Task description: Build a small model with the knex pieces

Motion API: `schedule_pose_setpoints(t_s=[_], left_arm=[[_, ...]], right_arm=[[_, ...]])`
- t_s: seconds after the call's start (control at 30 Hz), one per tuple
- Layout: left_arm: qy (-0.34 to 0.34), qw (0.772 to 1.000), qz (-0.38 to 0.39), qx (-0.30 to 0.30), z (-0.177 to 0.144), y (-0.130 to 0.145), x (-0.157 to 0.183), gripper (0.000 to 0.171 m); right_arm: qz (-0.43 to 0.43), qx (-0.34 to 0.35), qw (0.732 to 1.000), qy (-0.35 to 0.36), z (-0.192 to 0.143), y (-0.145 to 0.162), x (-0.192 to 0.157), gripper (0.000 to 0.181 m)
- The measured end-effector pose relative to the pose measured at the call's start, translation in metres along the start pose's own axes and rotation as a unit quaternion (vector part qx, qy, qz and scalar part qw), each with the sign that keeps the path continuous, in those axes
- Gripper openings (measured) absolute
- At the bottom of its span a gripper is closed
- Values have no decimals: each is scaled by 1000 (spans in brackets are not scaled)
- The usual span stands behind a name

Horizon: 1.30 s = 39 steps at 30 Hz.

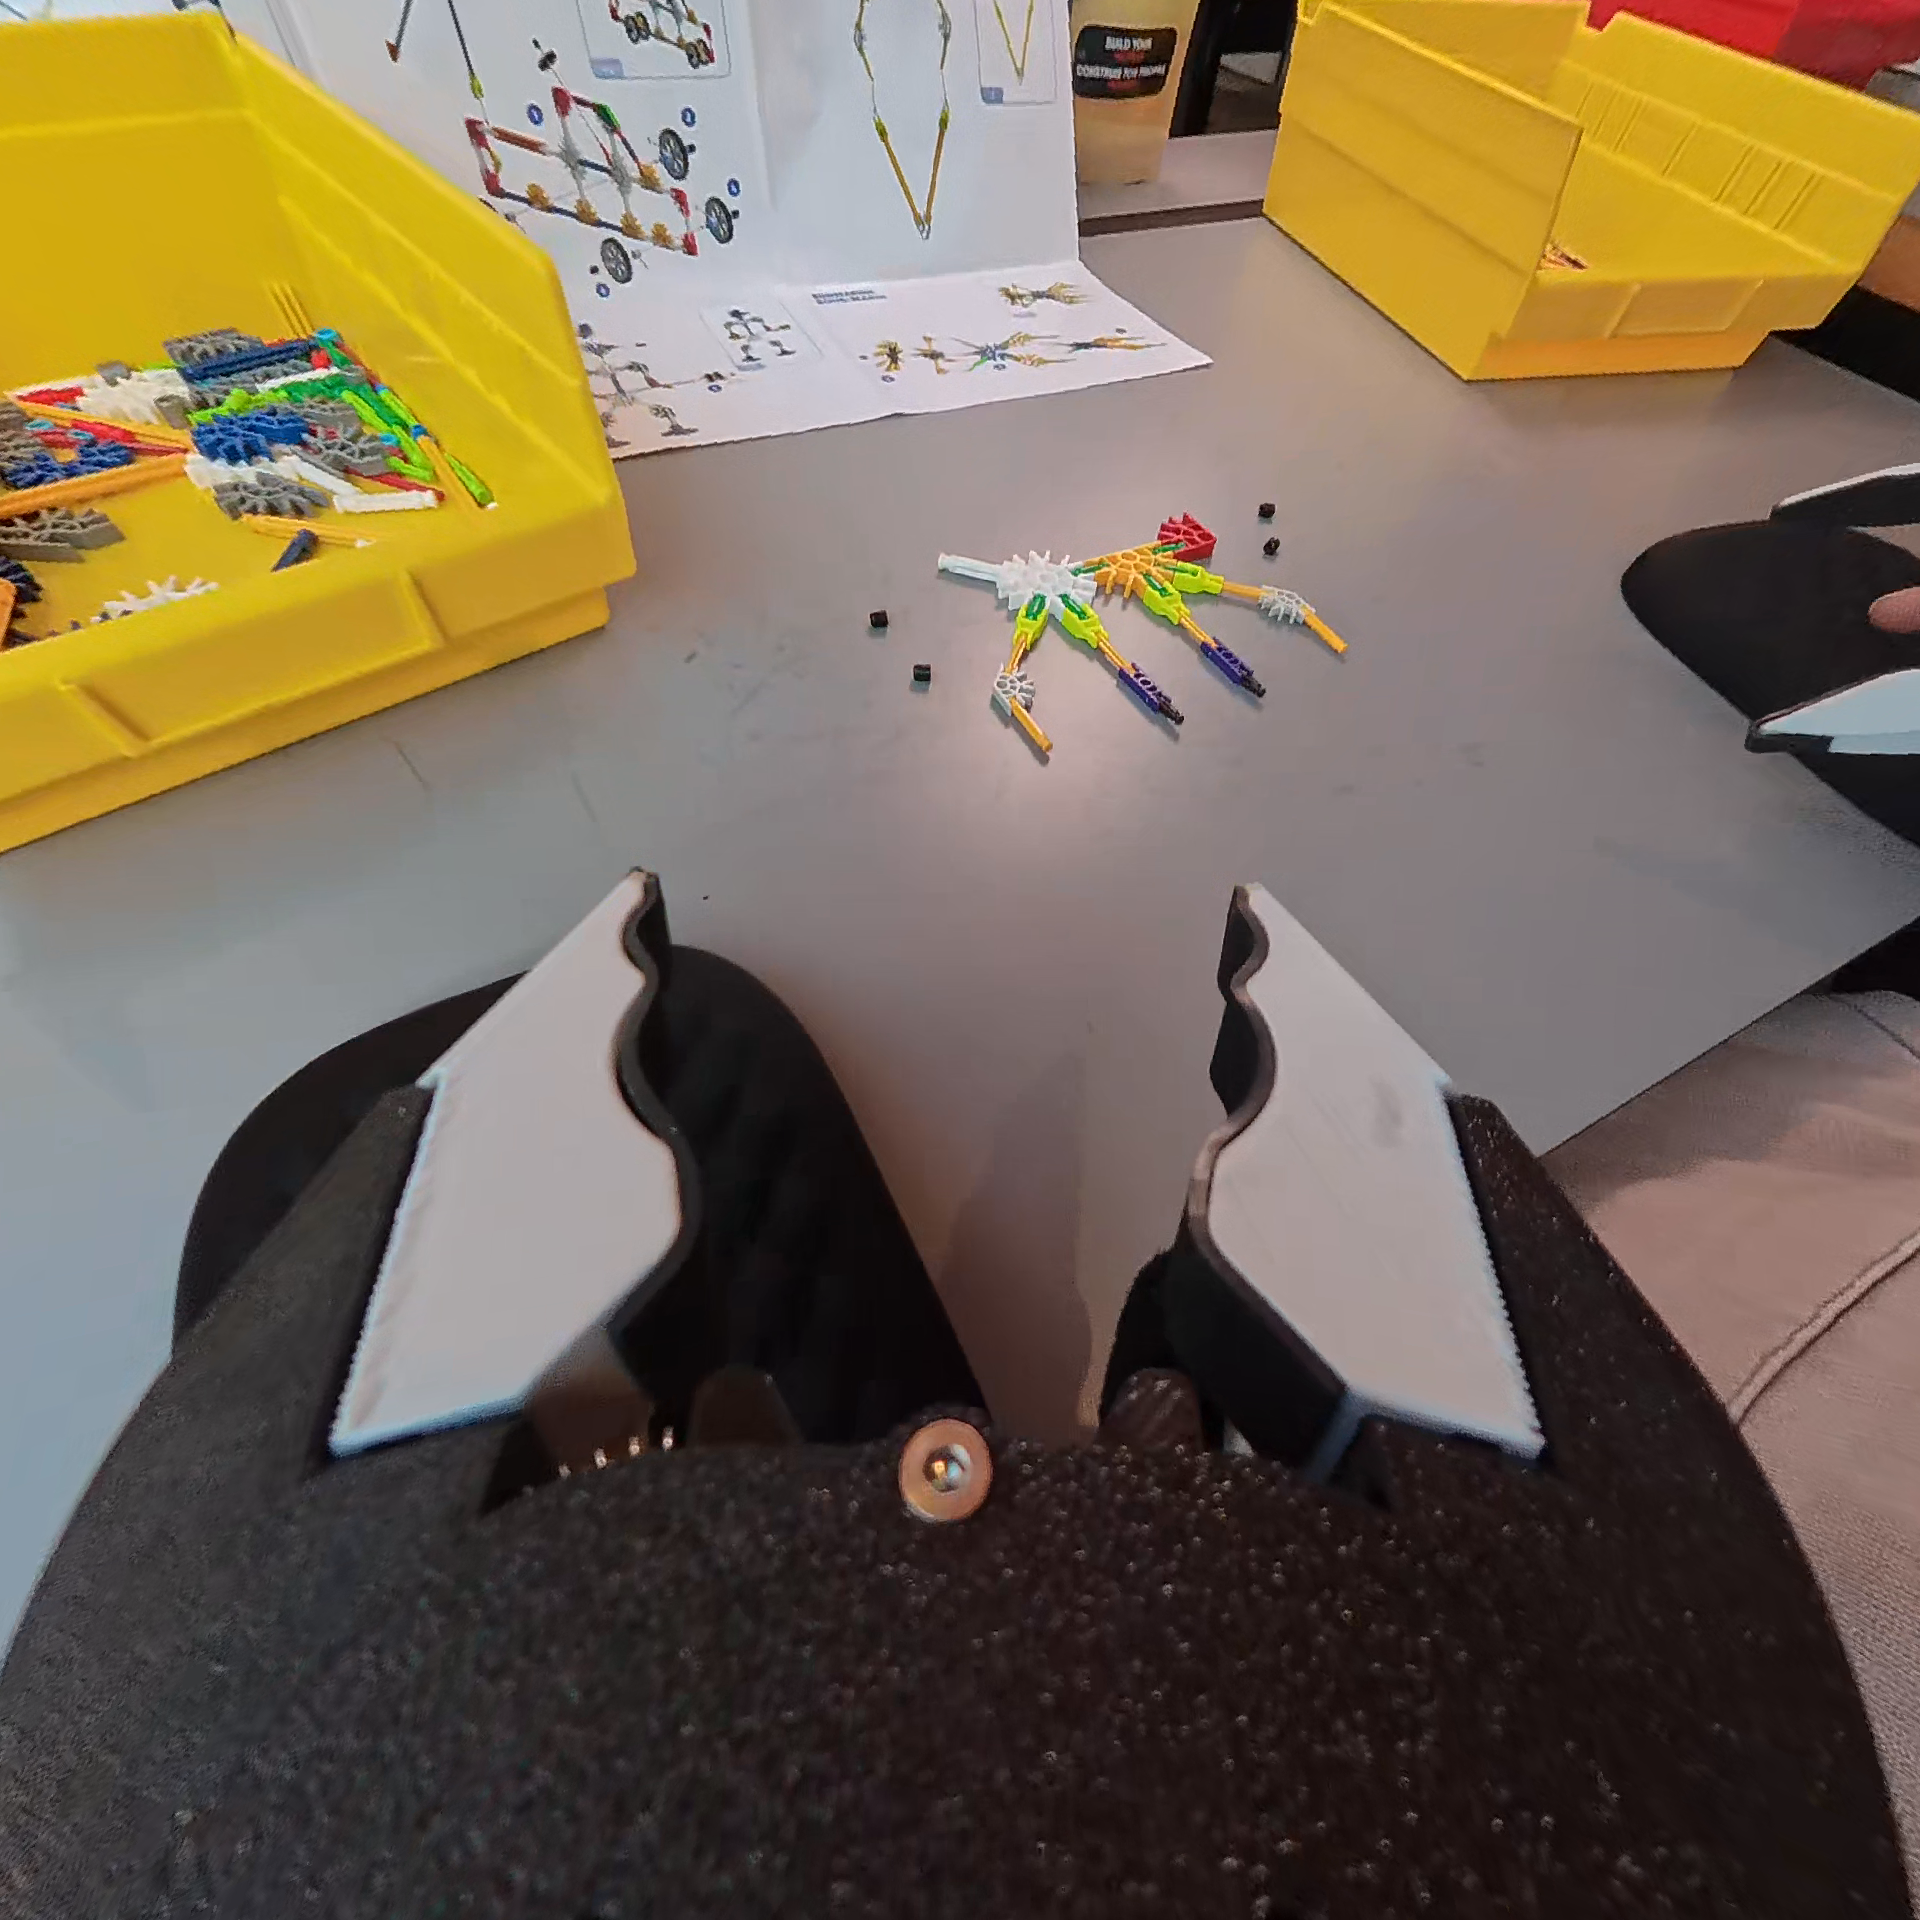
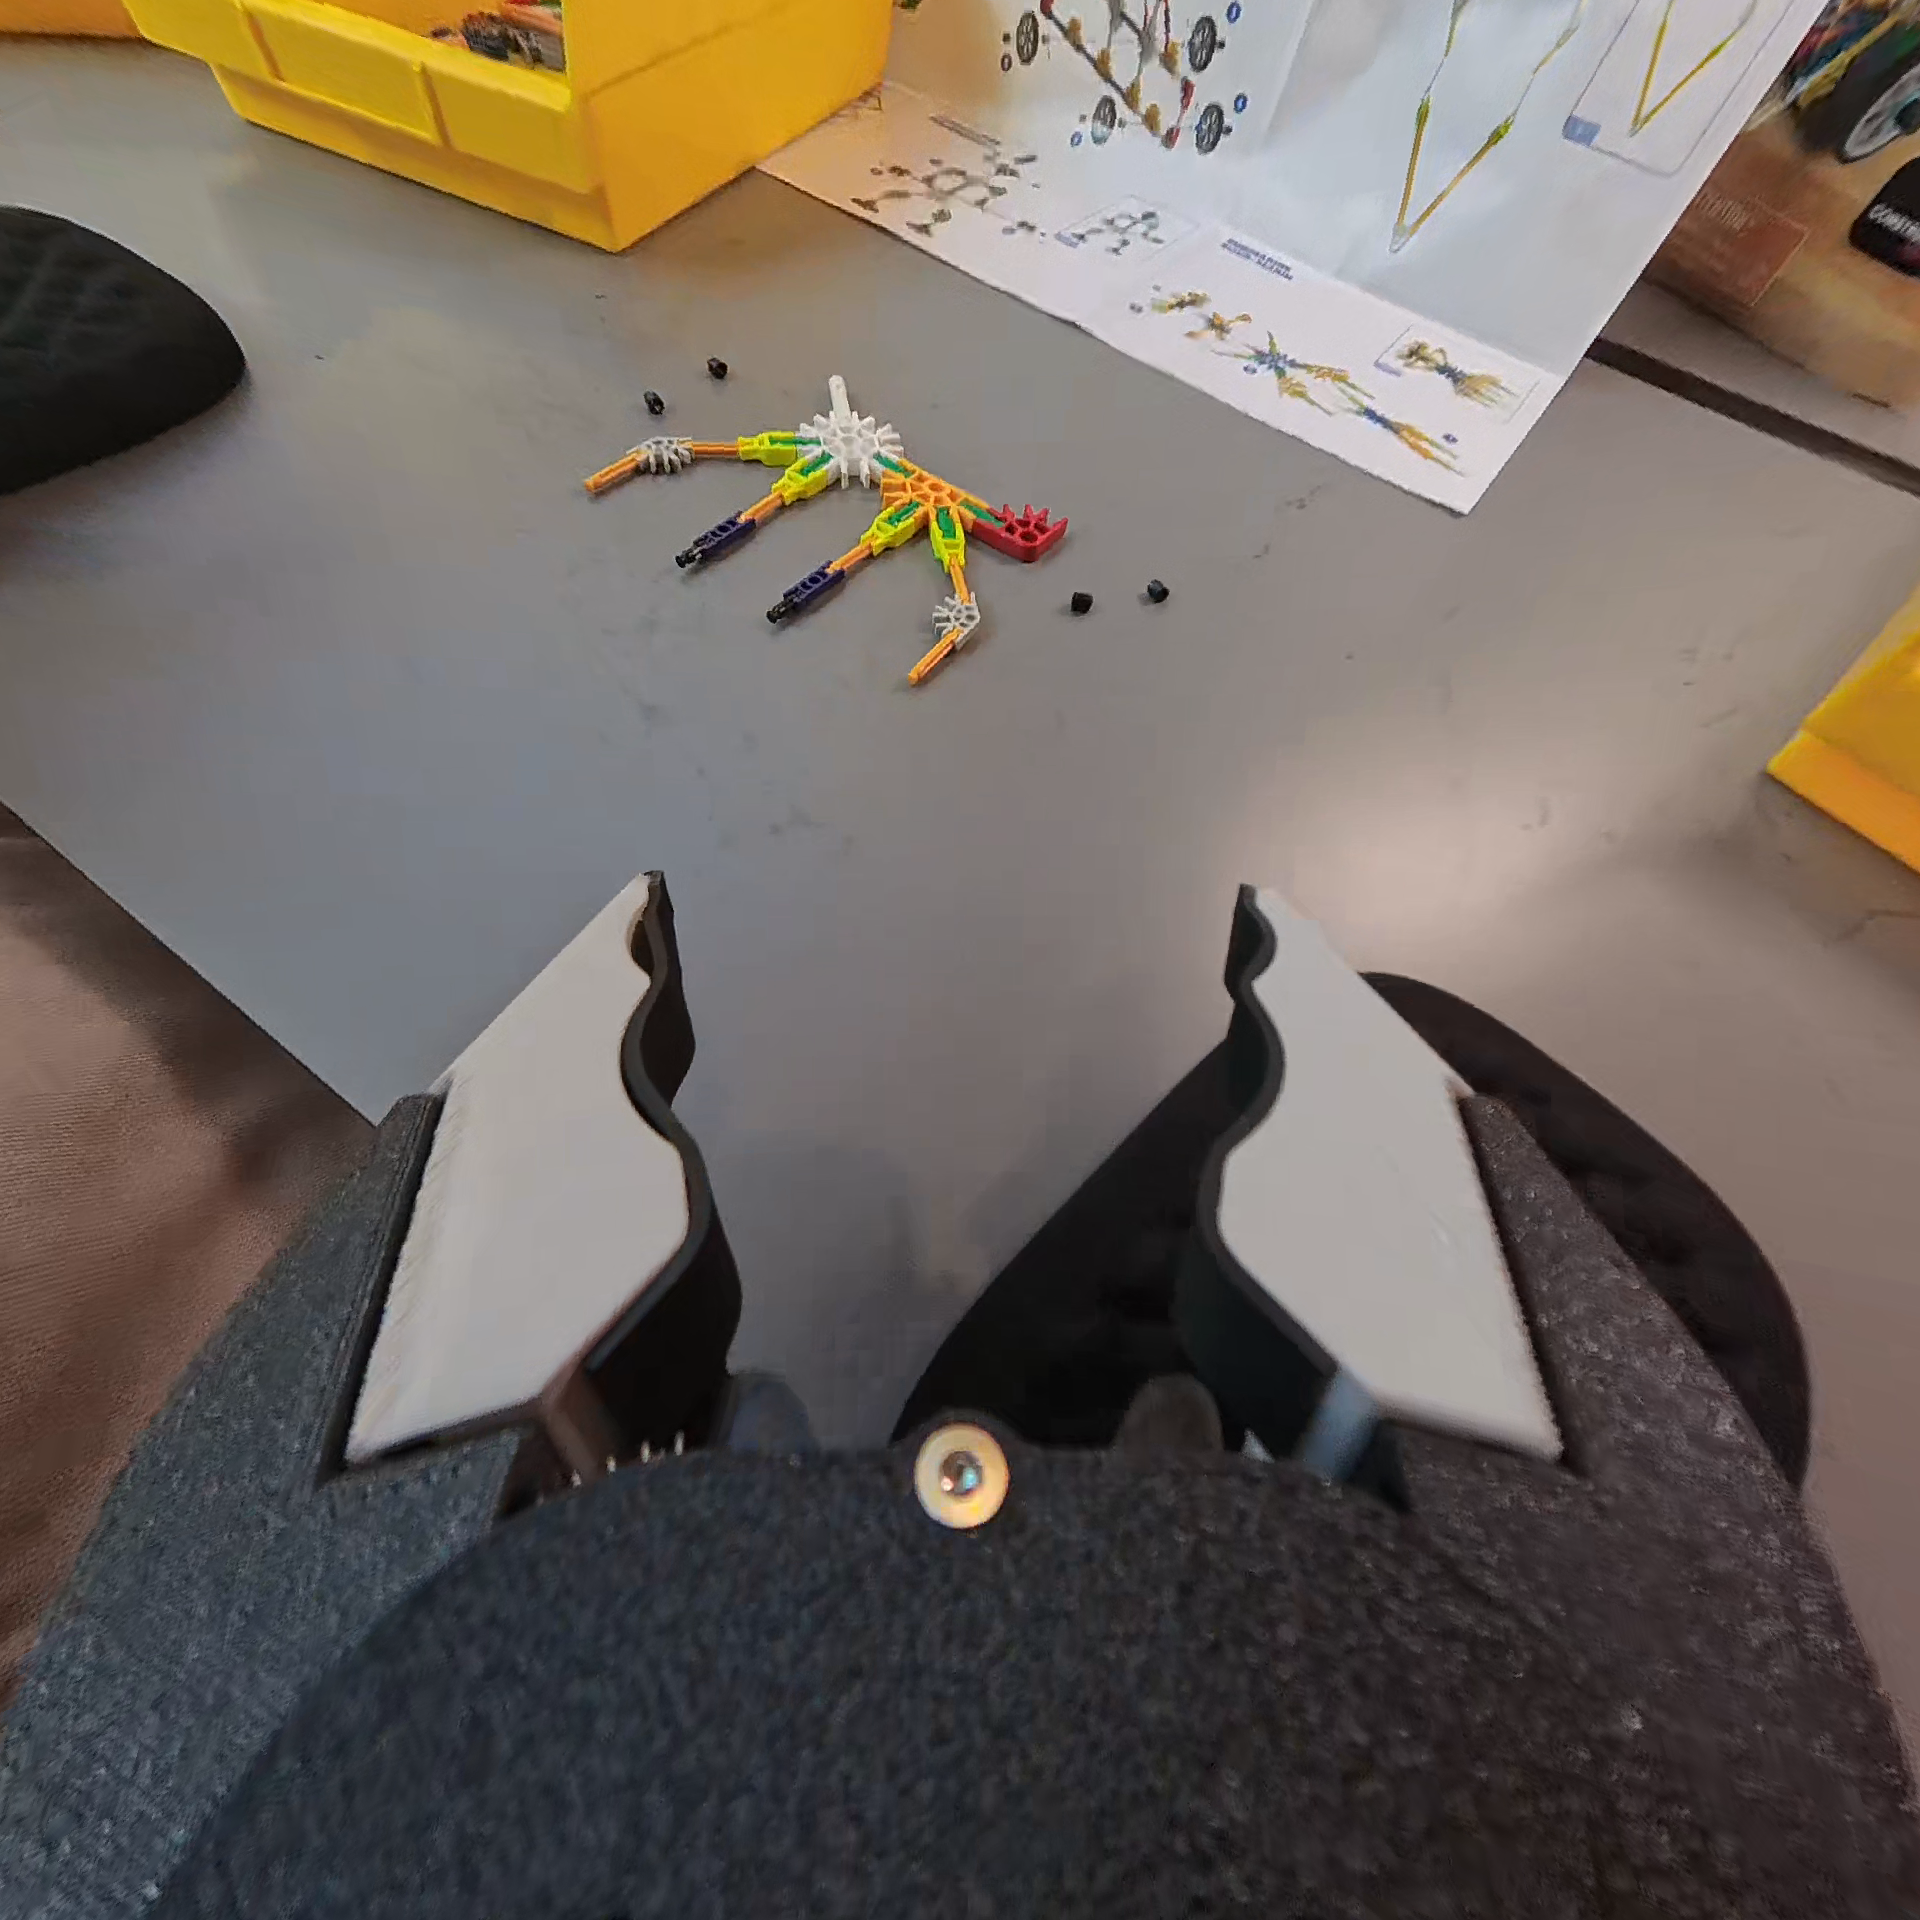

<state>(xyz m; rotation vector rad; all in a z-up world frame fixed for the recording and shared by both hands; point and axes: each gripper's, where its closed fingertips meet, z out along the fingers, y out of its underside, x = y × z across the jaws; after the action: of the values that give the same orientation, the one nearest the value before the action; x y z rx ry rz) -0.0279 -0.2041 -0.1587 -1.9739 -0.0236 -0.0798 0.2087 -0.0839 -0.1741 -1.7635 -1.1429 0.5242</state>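
1. Left gripper (image 1: 940, 894), lower centre of the left wrist view: jaws wide apart, nothing between them, above bare grey table (image 1: 727, 831).
2. Right gripper (image 2: 945, 894), lower centre of the right wrist view: jaws wide apart, empty.
3. Rod-and-connector assembly (image 1: 1132, 613) lies flat at frame centre, well ahead of both grippers; white hub, orange fan, red corner piece, purple tips.
4. Four small black caps lie loose beside it, two on either side, e.g. one (image 1: 879, 620).
5. Yellow bin (image 1: 499, 312) with mixed parts, upper left.
6. Instruction sheet (image 1: 935, 343), top centre.
7. Stacked yellow bins (image 1: 1507, 208), upper right.
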Motion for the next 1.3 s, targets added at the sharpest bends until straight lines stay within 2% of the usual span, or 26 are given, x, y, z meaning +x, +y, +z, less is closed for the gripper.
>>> schedule_pose_setpoints(t_s=[0.07,0.17,0.3,0.47,0.57,0.77,0.97,1.1,1.2,1.3], left_arm=[[7,1000,6,-30,11,10,1,105],[11,998,3,-62,20,20,0,106],[18,999,-20,-42,19,15,-3,106],[-9,1000,-21,16,9,5,-9,105],[-18,999,-15,29,7,3,-10,105],[-17,999,-24,17,8,5,-11,105],[-17,1000,-7,25,1,-6,-4,105],[-14,999,11,29,1,-13,6,106],[0,1000,6,21,6,-7,14,107],[7,999,2,41,3,-13,18,107]], right_arm=[[-5,-29,1000,5,5,10,2,103],[0,-28,1000,2,6,9,2,100],[17,-21,1000,-5,6,8,3,100],[26,16,1000,6,-1,2,7,100],[27,31,999,4,-3,-2,7,100],[28,5,999,-21,2,3,2,100],[-11,25,1000,15,-2,-6,1,106],[-6,55,998,-12,-5,-22,-18,108],[-16,63,998,-9,-7,-26,-24,108],[-18,73,997,-1,-8,-30,-24,108]])
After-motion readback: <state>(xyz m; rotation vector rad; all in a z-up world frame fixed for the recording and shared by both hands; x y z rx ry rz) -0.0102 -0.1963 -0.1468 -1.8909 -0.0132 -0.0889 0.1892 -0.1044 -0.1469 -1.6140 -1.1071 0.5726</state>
